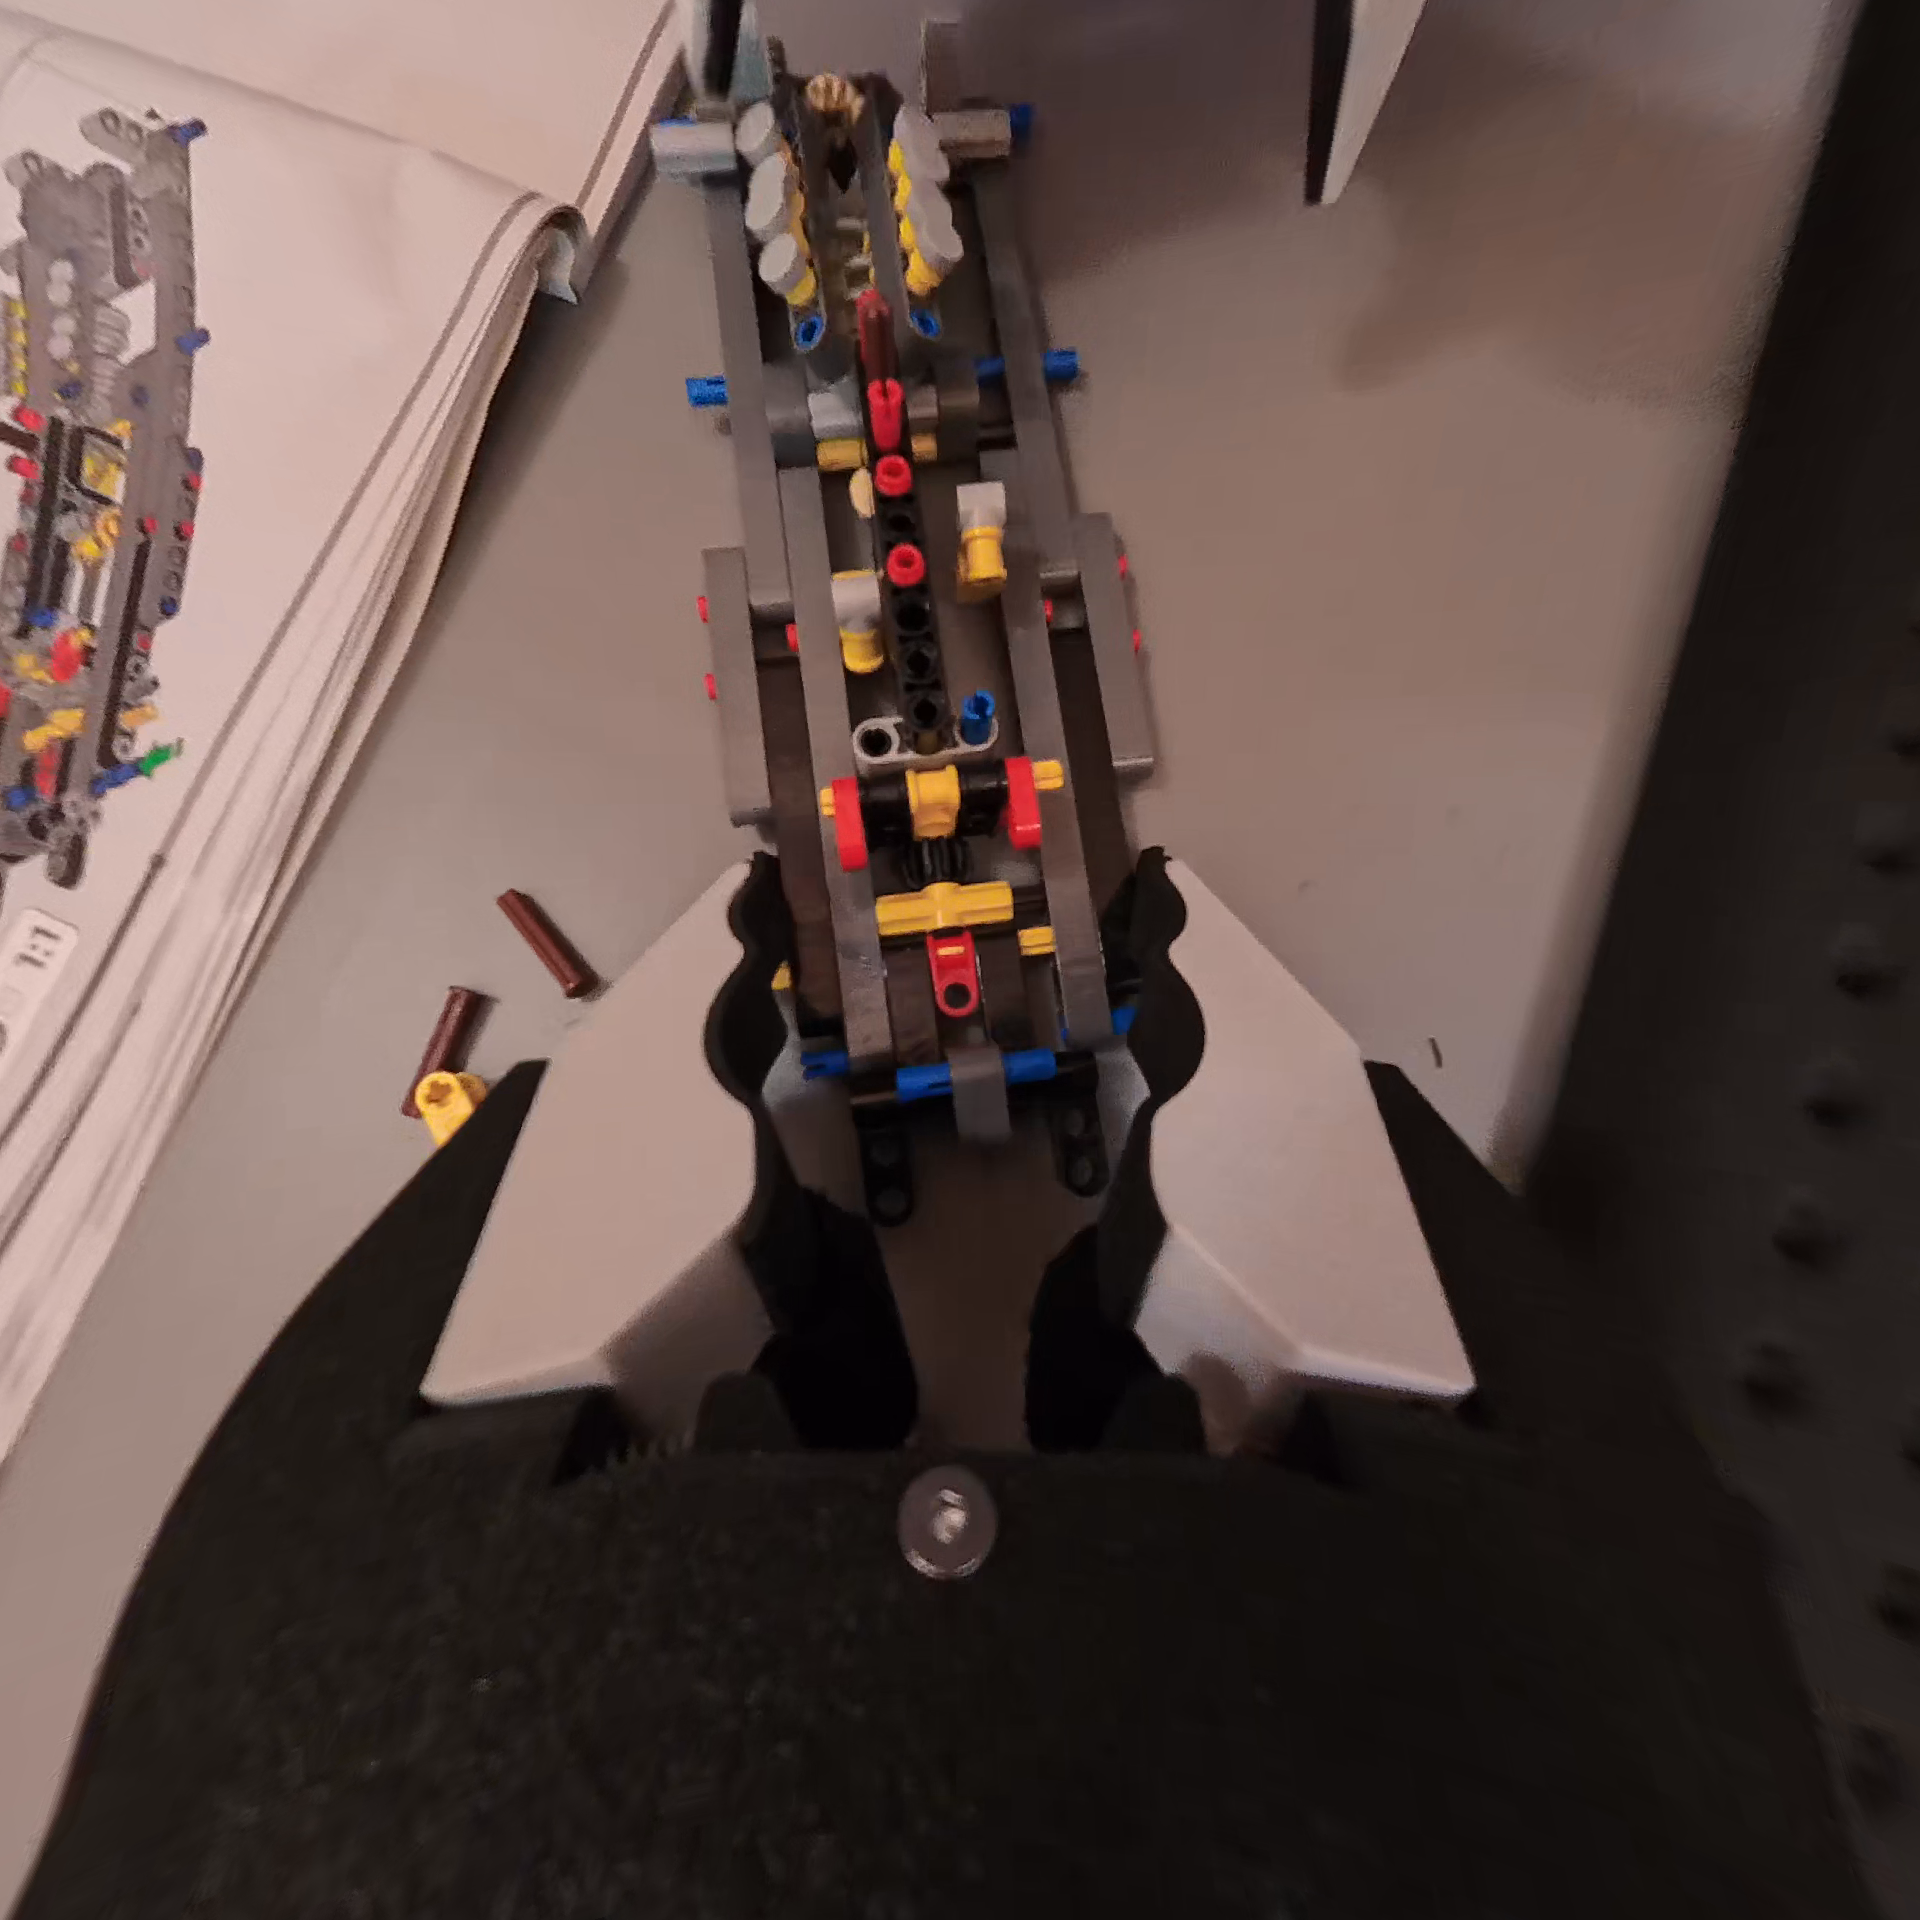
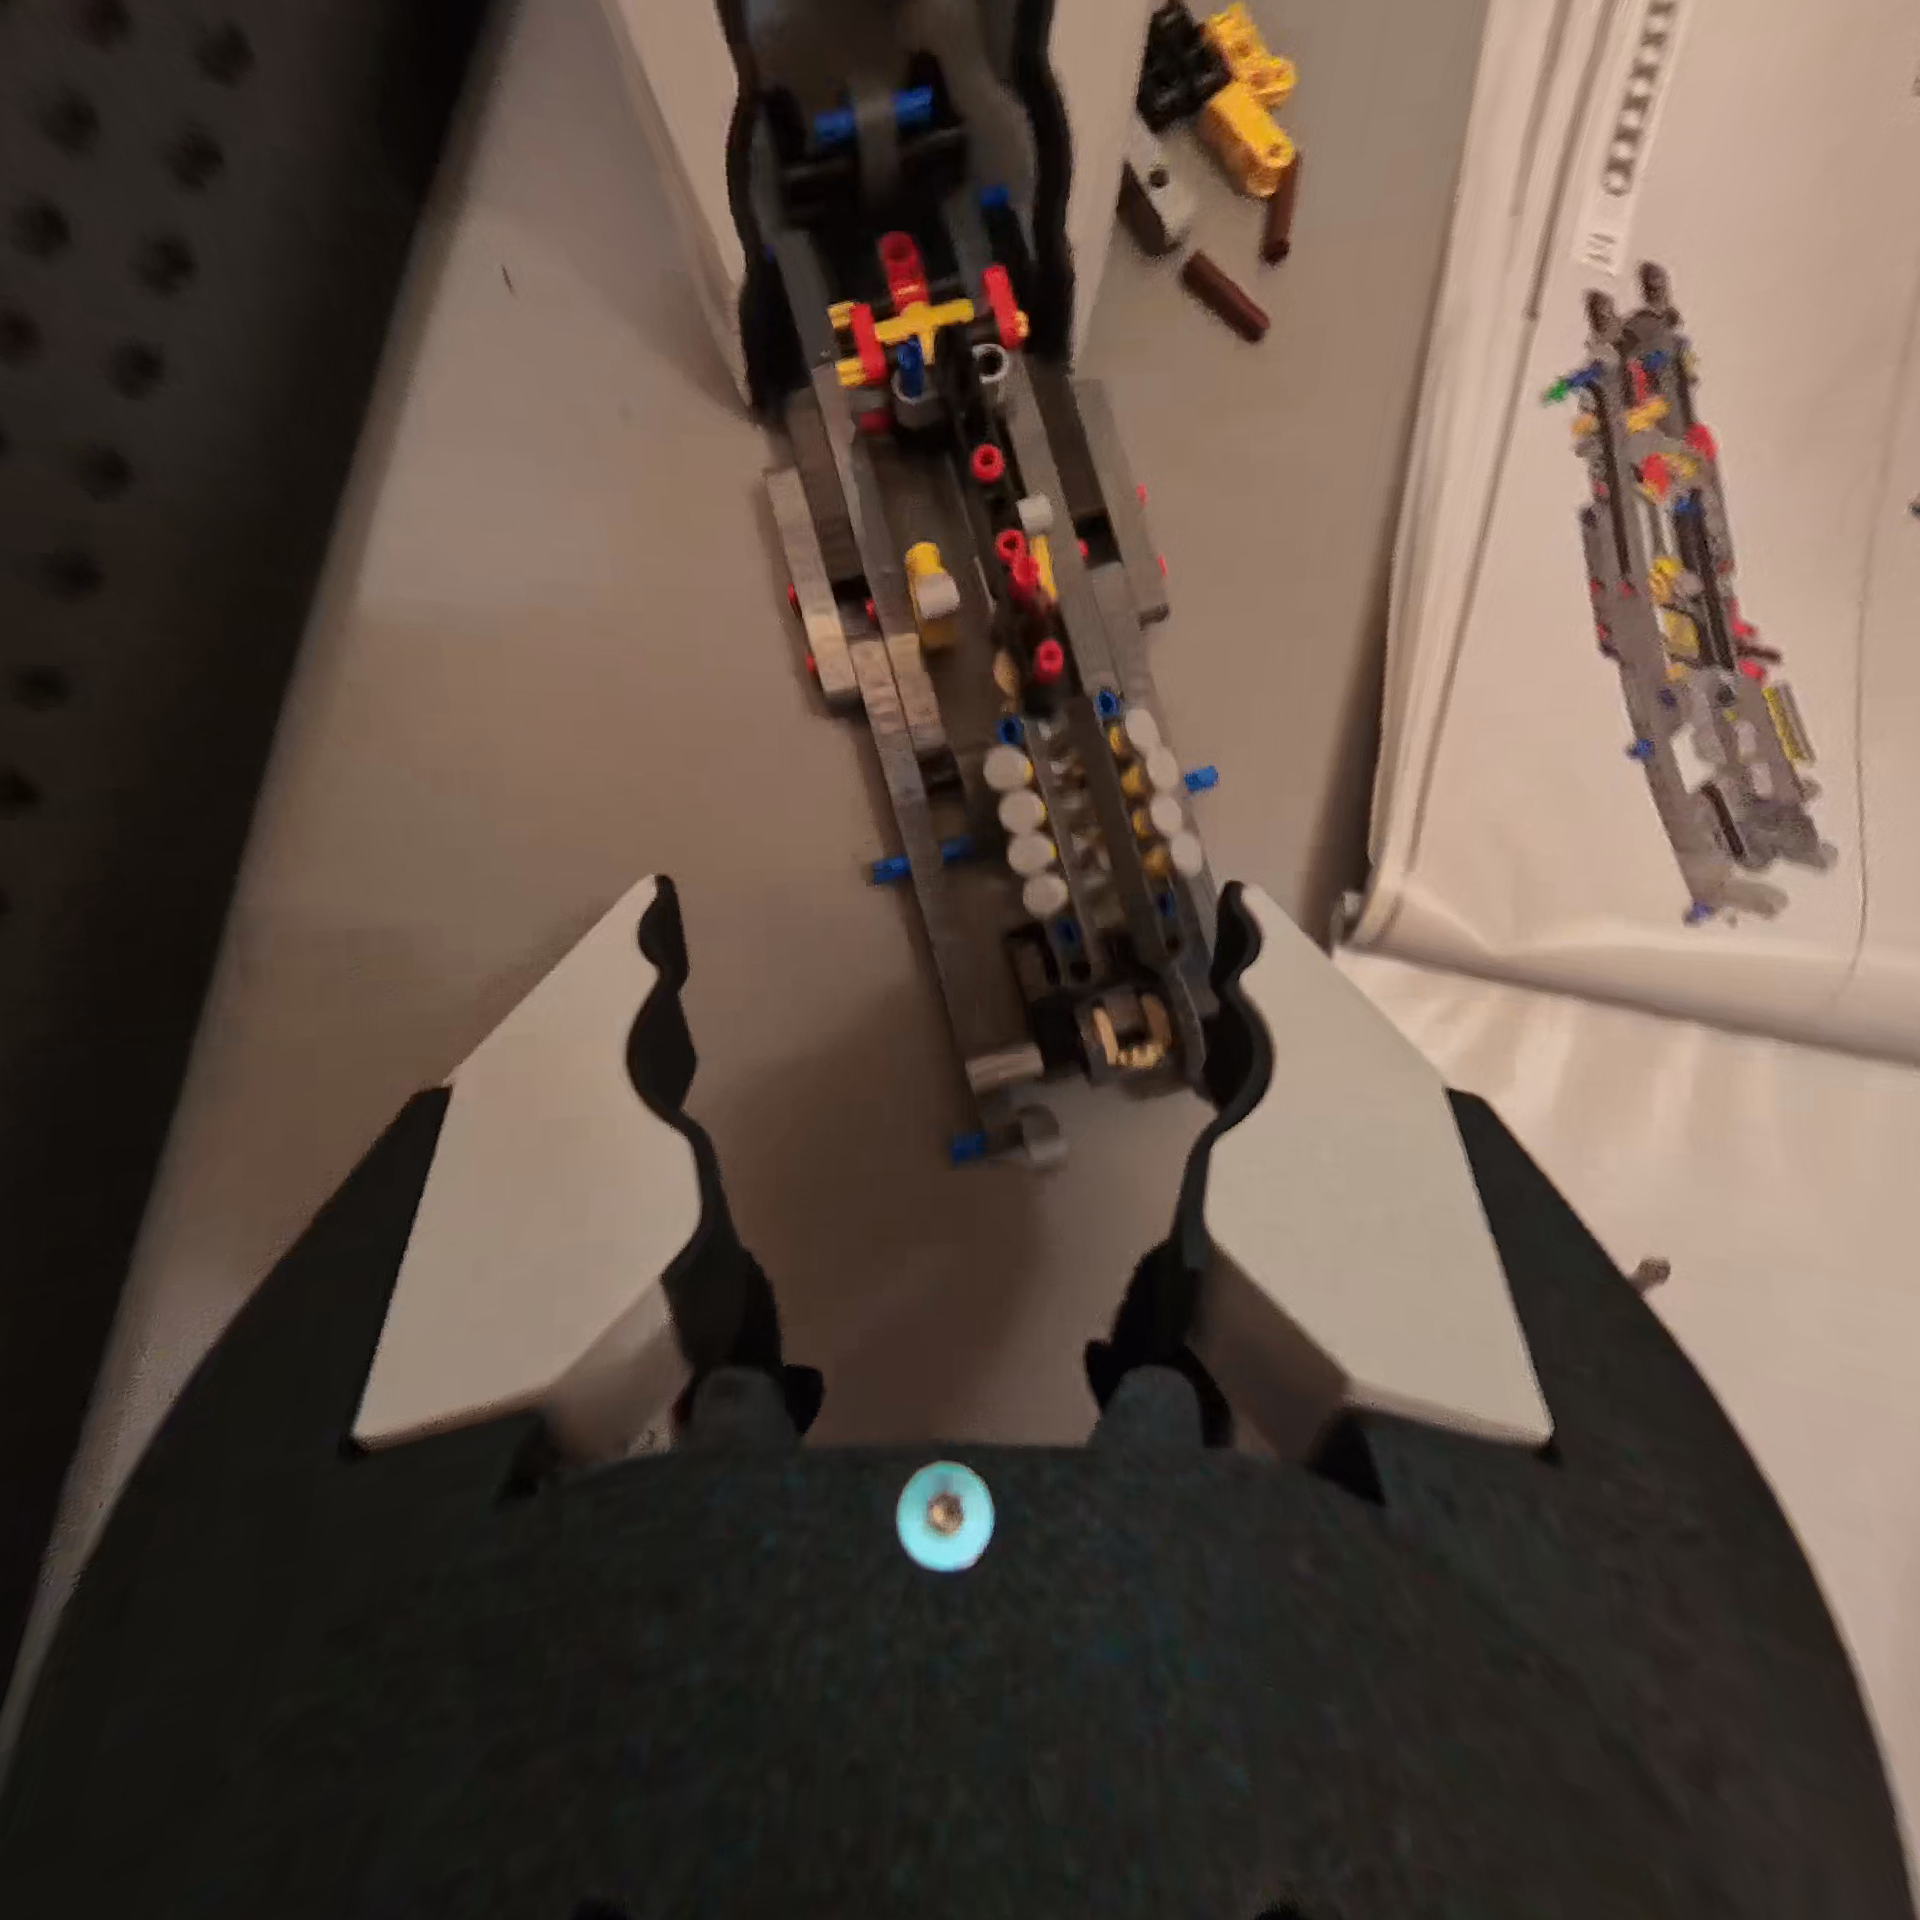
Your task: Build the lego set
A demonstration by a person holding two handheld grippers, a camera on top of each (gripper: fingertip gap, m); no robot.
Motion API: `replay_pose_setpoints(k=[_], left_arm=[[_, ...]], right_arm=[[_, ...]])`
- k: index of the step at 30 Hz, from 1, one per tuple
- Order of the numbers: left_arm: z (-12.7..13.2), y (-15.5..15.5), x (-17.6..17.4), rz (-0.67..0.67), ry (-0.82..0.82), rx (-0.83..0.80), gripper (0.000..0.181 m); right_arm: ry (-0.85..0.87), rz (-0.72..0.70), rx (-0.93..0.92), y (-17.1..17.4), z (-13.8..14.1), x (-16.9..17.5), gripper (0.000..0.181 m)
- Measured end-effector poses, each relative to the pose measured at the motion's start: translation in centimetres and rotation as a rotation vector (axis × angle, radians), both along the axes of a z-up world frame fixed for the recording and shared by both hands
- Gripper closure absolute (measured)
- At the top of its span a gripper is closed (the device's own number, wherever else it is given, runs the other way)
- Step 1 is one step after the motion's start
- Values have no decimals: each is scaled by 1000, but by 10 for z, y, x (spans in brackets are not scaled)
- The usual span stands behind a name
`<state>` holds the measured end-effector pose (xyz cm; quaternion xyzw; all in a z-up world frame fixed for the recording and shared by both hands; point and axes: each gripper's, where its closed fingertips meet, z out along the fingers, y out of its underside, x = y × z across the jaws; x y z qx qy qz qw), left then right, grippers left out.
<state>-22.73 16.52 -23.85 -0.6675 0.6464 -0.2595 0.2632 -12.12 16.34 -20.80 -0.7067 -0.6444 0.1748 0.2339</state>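
Grey table (image 1: 1351, 520): left claw (image 1: 951, 883) grips lego chassis (image 1: 914, 623).

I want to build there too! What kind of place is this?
Probably a hobby or work table indoors. A half-built lego model lies on it, an open instruction booklet sits beside it, and loose pieces wait nearby. The left gripper clamps the model's end; the right gripper is open.

1. A pale grey, smooth tabletop (image 1: 1351, 520) carried everything.
2. A long dark-grey lego chassis (image 1: 914, 623) lay flat along its middle.
3. An open white paper instruction booklet (image 1: 312, 416) lay beside it.
4. Two loose brown plastic pins (image 1: 545, 943) and a small yellow connector (image 1: 447, 1099) lay between booklet and chassis.
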Motion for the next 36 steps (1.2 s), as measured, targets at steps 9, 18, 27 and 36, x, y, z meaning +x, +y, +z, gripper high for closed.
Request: replay_pose_setpoints(k=[9,18,27,36], left_arm=[[0,0,0,7,-5,3,116],[0,-1,0,13,-12,1,116],[0,-1,0,33,-6,-24,116],[1,-2,0,36,-21,-59,116]], right_arm=[[-243,175,44,22,-23,-21,96],[-328,244,-52,22,-33,-20,117],[-316,225,-66,22,-33,-19,118],[-269,236,-94,22,-32,-20,118]])
